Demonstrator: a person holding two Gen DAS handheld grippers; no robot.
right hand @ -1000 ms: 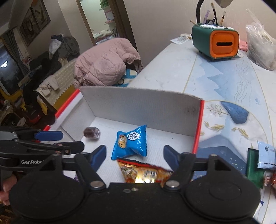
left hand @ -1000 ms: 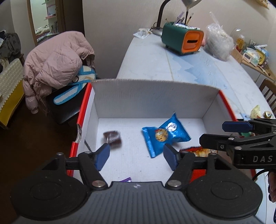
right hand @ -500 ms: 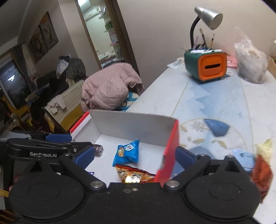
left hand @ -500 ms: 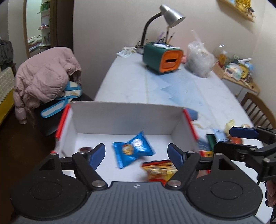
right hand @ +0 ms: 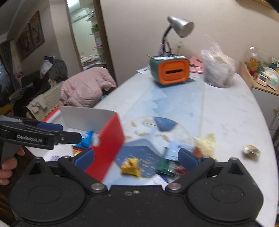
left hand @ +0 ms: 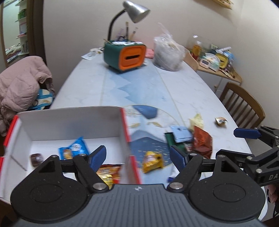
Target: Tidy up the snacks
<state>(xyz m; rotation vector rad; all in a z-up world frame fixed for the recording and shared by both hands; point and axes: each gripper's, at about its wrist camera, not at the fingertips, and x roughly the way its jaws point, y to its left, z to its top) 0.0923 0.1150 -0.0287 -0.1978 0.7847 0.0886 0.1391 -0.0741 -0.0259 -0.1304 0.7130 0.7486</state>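
A white cardboard box with red outer sides sits at the table's near left. It holds a blue cookie packet, a dark wrapped sweet and an orange-red packet. Loose snacks lie to its right: a yellow packet, a green packet, a light blue sachet, a dark red packet and a small wrapped sweet. My left gripper is open and empty above the box's right wall. My right gripper is open and empty above the loose snacks.
At the far end of the table stand a green and orange holder, a desk lamp and a clear plastic bag. A wooden chair is at the right. A pink jacket lies on a seat at the left.
Both grippers have swung right, from over the inside of the box to the box's right wall and the loose snacks beyond it. Both stayed open and empty.
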